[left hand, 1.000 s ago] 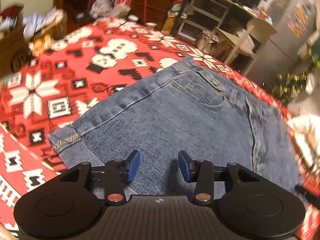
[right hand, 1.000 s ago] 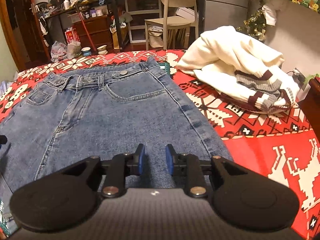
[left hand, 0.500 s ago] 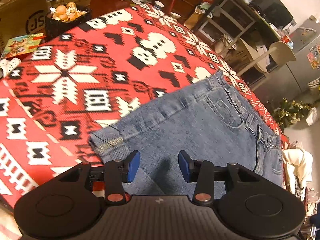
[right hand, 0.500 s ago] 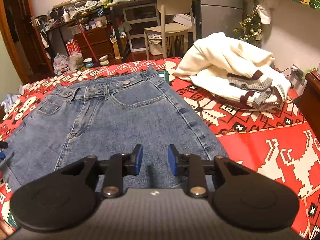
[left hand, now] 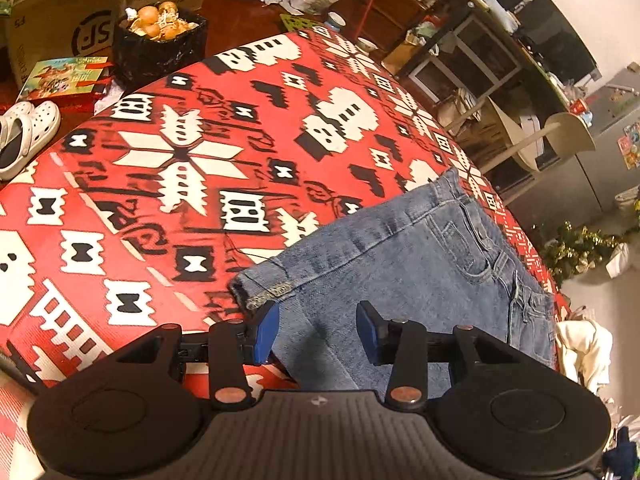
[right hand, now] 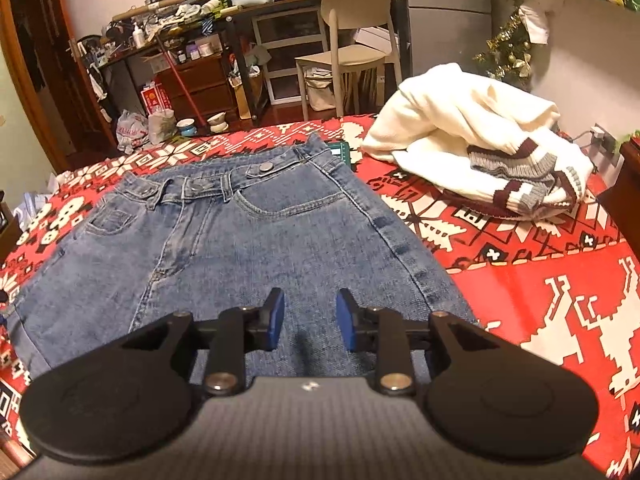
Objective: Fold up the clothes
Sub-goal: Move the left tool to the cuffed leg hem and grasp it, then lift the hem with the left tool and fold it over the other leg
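A cluttered room surrounds a bed under a red patterned blanket (left hand: 248,128). In the left wrist view, the left gripper (left hand: 317,330) hovers released, its jaws straddling the hem corner of the jeans (left hand: 420,264), probably lined up to pinch it for a fold. In the right wrist view, the right gripper (right hand: 310,322), jaws just widened and empty, hangs over the jeans' lower part; a cream sweater (right hand: 476,140) waits beyond, to its right.

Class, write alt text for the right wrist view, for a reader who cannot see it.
Blue jeans lie flat, waistband farthest from the camera, on a red patterned blanket, with the right gripper open above their near end, holding nothing. A cream sweater is heaped to the right; a chair stands behind.
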A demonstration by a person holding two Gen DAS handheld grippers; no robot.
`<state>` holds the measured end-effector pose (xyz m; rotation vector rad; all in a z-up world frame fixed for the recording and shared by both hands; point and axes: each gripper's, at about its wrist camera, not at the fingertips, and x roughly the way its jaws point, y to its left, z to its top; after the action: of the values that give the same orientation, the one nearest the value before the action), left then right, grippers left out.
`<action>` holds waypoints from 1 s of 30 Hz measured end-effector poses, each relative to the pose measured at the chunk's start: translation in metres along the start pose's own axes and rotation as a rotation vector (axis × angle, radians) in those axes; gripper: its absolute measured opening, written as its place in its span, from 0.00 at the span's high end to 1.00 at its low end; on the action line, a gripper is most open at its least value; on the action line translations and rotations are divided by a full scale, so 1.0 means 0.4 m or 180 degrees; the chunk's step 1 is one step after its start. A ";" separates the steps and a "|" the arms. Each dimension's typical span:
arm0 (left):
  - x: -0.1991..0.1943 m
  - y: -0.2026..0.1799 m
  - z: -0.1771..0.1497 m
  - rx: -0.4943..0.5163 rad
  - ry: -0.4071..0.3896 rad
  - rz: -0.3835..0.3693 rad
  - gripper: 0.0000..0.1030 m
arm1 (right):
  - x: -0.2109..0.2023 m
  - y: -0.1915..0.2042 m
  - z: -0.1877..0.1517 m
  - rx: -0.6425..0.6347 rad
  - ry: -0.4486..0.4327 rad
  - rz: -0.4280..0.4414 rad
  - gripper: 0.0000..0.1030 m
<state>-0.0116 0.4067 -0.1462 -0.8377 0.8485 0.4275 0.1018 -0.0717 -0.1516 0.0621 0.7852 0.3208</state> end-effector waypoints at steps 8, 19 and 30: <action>-0.003 0.047 0.010 -0.0292 -0.0148 0.0115 0.63 | 0.012 0.012 0.000 0.0014 0.0020 0.0038 0.69; 0.022 0.036 0.014 -0.0172 -0.0229 0.0389 0.72 | 0.015 0.016 0.003 0.0021 0.0022 0.0069 0.68; 0.034 -0.022 -0.001 0.0320 -0.0324 0.0811 0.91 | 0.014 0.014 0.004 0.0050 0.0023 0.0064 0.67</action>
<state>0.0019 0.4011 -0.1531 -0.6117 0.8778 0.6406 0.1050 -0.0647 -0.1533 0.0837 0.7947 0.3340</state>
